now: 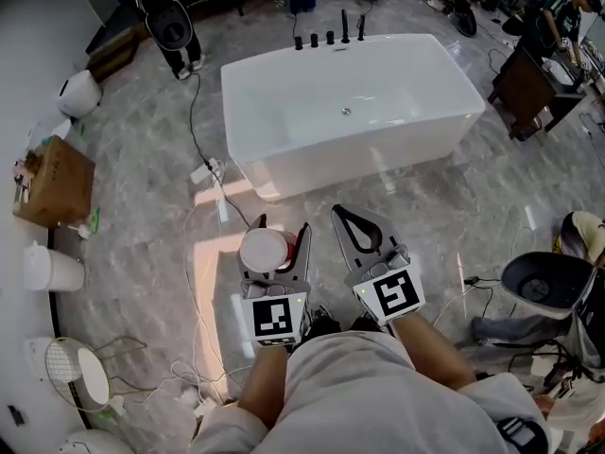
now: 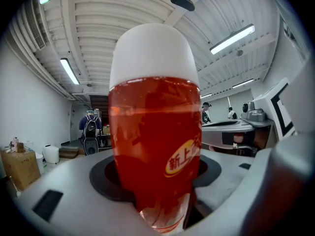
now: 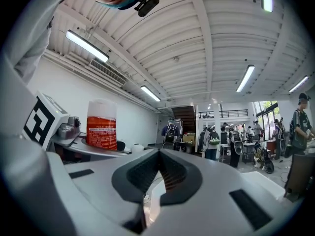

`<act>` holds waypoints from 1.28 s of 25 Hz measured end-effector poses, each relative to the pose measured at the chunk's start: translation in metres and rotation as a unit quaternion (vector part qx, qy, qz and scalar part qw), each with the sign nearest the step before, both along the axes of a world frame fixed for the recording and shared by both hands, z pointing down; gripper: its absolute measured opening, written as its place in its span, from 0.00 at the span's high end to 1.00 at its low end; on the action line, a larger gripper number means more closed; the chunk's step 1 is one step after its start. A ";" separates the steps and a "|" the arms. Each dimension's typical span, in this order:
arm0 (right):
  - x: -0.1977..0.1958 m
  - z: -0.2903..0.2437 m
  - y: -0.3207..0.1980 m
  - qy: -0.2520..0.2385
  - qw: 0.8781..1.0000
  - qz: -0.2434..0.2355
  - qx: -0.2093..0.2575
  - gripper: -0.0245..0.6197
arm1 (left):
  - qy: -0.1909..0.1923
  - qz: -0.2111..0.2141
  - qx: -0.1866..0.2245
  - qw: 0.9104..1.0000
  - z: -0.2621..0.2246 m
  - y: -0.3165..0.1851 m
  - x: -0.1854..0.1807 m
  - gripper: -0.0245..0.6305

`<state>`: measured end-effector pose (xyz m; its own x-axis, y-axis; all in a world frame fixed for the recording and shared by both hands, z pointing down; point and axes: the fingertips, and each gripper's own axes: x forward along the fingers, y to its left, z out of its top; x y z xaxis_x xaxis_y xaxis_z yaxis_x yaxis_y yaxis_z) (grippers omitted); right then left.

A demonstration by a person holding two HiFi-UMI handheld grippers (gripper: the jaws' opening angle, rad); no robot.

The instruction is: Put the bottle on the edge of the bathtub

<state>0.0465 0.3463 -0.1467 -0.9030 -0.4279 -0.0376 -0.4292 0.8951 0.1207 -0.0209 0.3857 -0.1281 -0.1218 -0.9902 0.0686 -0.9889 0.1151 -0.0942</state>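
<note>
Red liquid under a white cap: the bottle (image 2: 154, 132) sits between the jaws of the left tongs (image 1: 281, 227), which are clamped on its lower body. The label with yellow print faces the right side of the left gripper view. In the head view the cap points up at the camera. The bottle is held above the grey marbled floor (image 1: 142, 178), near the front wall of the white bathtub (image 1: 378, 149) but not touching it. The tub rim carries only dark tap fittings (image 1: 329, 36), at its far edge. The right tongs (image 3: 158, 156) are just beside the left, jaws together at the tips with nothing between them. A cable (image 1: 196, 112) runs over the floor left of the tub. A cardboard box (image 1: 57, 183) stands at the floor's left edge.
</note>
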 end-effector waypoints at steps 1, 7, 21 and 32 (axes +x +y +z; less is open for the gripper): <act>-0.003 0.000 0.000 0.001 1.000 0.002 0.002 0.95 | -0.002 0.004 -0.004 1.000 0.002 0.000 -0.003 0.51; -0.010 0.003 -0.004 0.005 1.000 0.030 0.004 0.95 | -0.009 0.029 -0.006 1.000 0.008 -0.004 -0.017 0.51; -0.034 0.019 -0.043 0.012 0.999 0.043 -0.008 0.95 | 0.003 0.053 -0.028 0.998 0.031 -0.040 -0.037 0.51; -0.076 0.012 -0.137 0.007 1.000 0.021 0.002 0.95 | 0.005 0.037 -0.024 0.999 0.030 -0.128 -0.079 0.51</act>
<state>-0.0296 0.2090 -0.1351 -0.8843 -0.4662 -0.0262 -0.4654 0.8753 0.1313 -0.0995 0.2581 -0.0981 -0.0474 -0.9919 0.1177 -0.9954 0.0371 -0.0882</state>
